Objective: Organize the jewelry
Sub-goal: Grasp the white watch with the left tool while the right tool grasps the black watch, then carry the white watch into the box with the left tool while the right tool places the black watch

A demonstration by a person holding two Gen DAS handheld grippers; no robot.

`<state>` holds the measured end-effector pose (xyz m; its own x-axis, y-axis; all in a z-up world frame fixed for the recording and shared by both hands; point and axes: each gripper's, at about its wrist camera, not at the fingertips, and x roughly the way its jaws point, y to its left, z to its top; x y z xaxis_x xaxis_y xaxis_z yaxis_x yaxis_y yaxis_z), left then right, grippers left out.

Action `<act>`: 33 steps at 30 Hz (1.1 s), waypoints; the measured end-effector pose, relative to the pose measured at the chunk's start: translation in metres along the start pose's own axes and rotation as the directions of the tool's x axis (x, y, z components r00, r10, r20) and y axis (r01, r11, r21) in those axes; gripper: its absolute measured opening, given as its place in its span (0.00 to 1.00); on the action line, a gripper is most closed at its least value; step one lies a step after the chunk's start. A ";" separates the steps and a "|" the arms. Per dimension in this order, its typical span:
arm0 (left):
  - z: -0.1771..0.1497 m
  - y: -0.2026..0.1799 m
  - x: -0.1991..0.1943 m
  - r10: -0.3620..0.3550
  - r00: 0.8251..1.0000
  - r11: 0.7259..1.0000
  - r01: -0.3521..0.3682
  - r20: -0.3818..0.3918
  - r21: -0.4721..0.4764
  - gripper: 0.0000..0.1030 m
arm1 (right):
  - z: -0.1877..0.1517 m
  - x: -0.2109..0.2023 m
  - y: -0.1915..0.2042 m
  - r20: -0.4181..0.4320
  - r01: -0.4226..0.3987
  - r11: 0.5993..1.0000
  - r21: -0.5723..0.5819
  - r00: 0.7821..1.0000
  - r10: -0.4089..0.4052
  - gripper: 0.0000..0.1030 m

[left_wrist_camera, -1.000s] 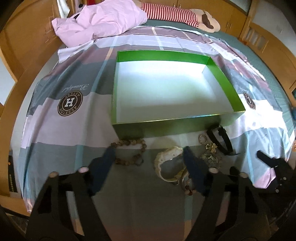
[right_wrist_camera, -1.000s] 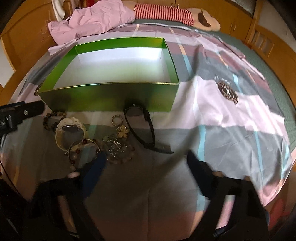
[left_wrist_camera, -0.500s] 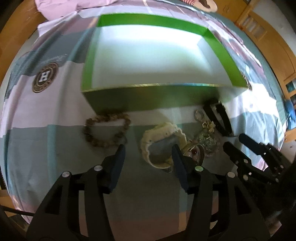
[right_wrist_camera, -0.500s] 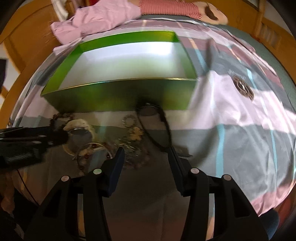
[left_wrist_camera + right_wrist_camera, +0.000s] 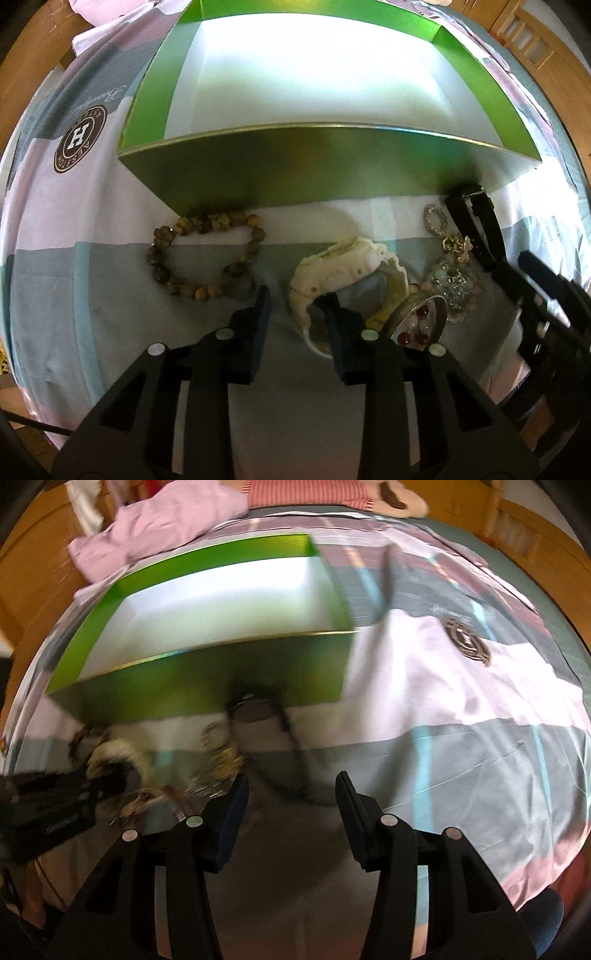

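Observation:
A green box (image 5: 332, 166) with a white inside stands open on the bed; it also shows in the right wrist view (image 5: 207, 686). In front of it lie a brown bead bracelet (image 5: 207, 254), a white watch (image 5: 343, 269), a metal bangle with red beads (image 5: 417, 321), a sparkly pile (image 5: 454, 284), a small ring (image 5: 436, 218) and a black watch (image 5: 476, 229). My left gripper (image 5: 297, 306) is open, its fingers astride the white watch's strap end. My right gripper (image 5: 291, 794) is open over the black watch strap (image 5: 291, 746), blurred.
The bed sheet (image 5: 443, 701) has pink, grey and teal blocks with round logos (image 5: 79, 138). A pink garment (image 5: 166, 535) and a striped plush (image 5: 314, 487) lie at the far end. A wooden bed frame (image 5: 33, 572) surrounds the bed.
Both grippers have moved down and forward toward the jewelry. The left gripper now reaches the white watch and its fingers have narrowed. The right view is blurred from motion.

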<state>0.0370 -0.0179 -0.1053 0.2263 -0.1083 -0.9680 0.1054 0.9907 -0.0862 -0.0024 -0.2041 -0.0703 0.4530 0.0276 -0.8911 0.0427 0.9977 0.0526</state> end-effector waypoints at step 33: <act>-0.004 -0.028 0.001 0.046 0.999 0.997 -0.047 0.018 0.064 0.54 | -0.005 0.029 0.013 -0.032 0.062 0.994 -0.095 0.997 -0.065 0.21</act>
<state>0.0304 -0.0455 -0.1046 0.2484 -0.0640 -0.9666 0.1566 0.9873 -0.0251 0.0065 -0.1897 -0.0978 0.4207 -0.0352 -0.9065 -0.0141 0.9989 -0.0453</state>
